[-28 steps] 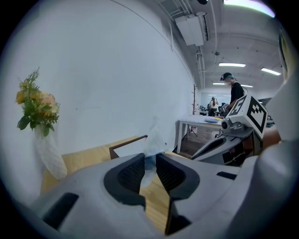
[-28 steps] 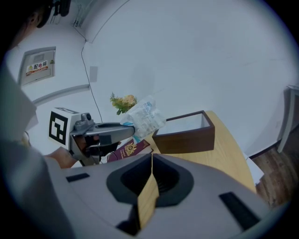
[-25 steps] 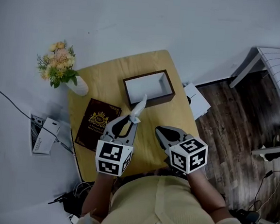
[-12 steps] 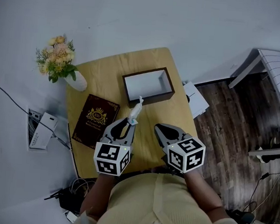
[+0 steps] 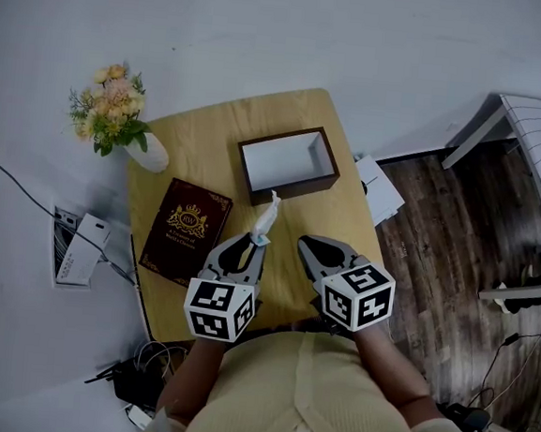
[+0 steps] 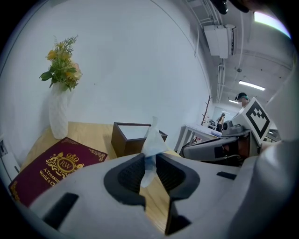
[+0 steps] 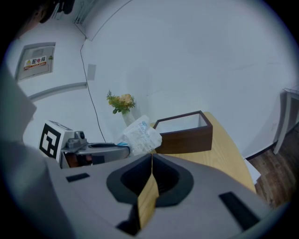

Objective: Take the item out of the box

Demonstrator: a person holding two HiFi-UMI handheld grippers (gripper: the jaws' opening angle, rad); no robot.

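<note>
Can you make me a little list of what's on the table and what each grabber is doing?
table: wooden top
box: brown, open, white inside, looks empty
white packet: out of the box, pinched by the left gripper
left gripper: shut on the white packet
right gripper: jaws together, holding nothing
book: dark red with a gold crest, lying flat
flowers: in a white vase at the table's corner

Box [image 5: 297, 184] on table [image 5: 196, 152], far side, R of centre. Vase [image 5: 146, 157] w/ flowers [image 5: 107, 111] at far-L corner. Book [image 5: 187, 232] on L side, nearer than vase, L of box. Packet [image 5: 266, 217] btw jaws of L gripper [image 5: 257, 240], outside box, just before its near wall. R gripper [image 5: 304, 244] beside it on the R.
</note>
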